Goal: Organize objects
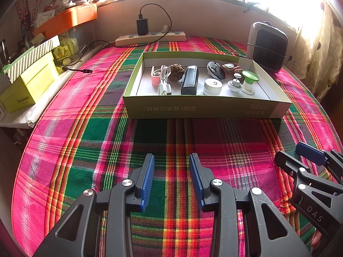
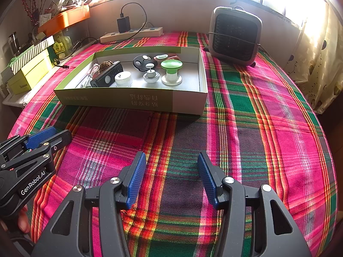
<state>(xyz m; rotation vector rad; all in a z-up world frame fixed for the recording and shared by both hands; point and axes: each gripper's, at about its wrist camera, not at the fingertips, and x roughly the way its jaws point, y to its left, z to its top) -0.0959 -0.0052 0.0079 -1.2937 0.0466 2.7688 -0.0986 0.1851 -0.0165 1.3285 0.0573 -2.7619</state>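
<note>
Two grippers, left gripper (image 1: 171, 160) and right gripper (image 2: 171, 160), wait half open and empty above the plaid cloth (image 1: 90, 128), all small things seemingly sit in the cardboard box (image 1: 193, 107), so nothing looks left to pick up.

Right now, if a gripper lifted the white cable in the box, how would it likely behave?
The white cable lies looped and bent, so it would probably sag and uncoil, not stay stiff. It looks thin, so likely light. It lies close beside the pink clip and the black case, so lifting it might drag or nudge them.

Matt woven tablecloth (image 1: 85, 141), cardboard box (image 1: 201, 109)
</note>
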